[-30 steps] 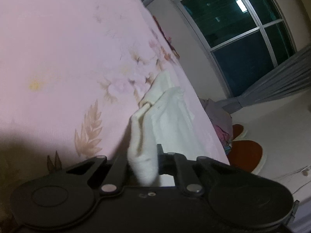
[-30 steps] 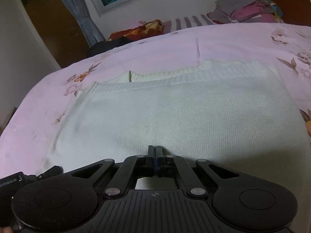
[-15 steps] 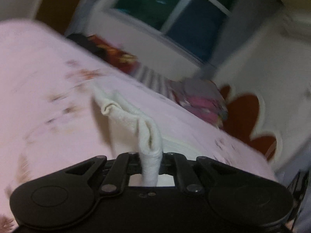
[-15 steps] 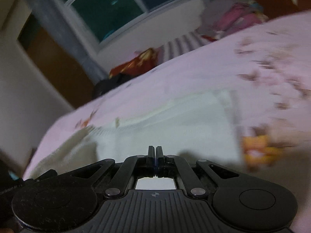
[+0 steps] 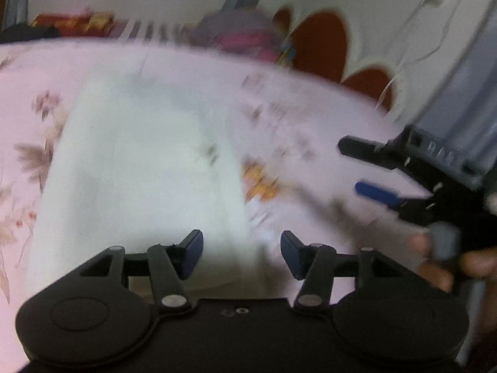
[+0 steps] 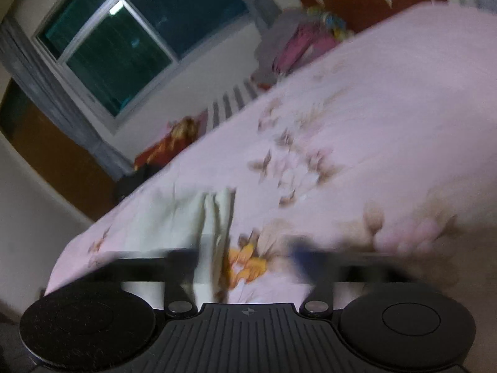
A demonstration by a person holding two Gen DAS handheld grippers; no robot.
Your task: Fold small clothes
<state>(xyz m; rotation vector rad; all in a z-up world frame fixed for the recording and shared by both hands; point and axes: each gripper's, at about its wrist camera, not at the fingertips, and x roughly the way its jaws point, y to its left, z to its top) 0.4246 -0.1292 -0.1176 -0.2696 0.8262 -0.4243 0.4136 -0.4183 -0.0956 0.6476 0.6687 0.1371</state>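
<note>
Both grippers have let go of the garment (image 5: 139,168) since the earlier frames, where each was clamped on white cloth. Left gripper (image 5: 241,255): jaws opening, apart, nothing between the blue pads (image 5: 192,253); the cloth lies below and beyond them. Right gripper (image 6: 245,258): jaws opening, spread wide, blurred by motion, no cloth pinched. From the left wrist view, the right gripper (image 5: 351,168) appears at the right edge, held in a hand (image 5: 447,264), over bare sheet (image 5: 310,99). Garment: white, folded into a long strip, flat on the pink floral sheet, with a layered edge facing the right wrist camera. Background: a window (image 6: 124,40), a curtain (image 6: 56,99), and a pile of clothes (image 6: 298,40) past the bed.
</note>
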